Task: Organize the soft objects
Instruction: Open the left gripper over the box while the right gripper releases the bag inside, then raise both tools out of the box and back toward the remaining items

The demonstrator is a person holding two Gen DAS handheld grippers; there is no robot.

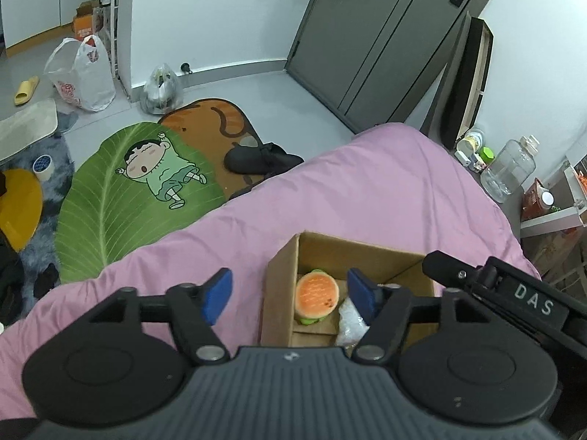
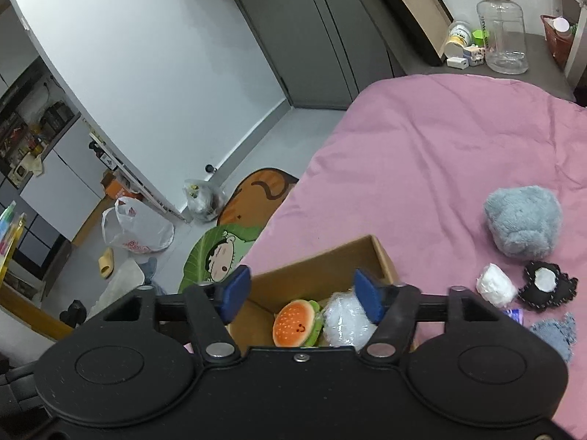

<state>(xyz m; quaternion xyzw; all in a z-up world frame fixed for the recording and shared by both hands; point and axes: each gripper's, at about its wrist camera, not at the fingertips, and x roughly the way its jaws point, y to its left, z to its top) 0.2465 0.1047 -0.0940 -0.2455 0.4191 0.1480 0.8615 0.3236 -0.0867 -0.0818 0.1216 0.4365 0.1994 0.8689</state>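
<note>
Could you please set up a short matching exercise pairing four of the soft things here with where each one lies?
Things:
1. burger plush
2. grey fluffy plush
3. black pouch
4. denim scrap

Places:
A. on the pink bedspread, farthest of the loose things
B. inside the cardboard box
C. nearest the camera, right edge
D. beside the white wad

Pairs: 1-B, 2-A, 3-D, 4-C

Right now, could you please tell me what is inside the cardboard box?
The cardboard box holds a burger plush and a white mesh ball; the gripper covers its near side.
</note>
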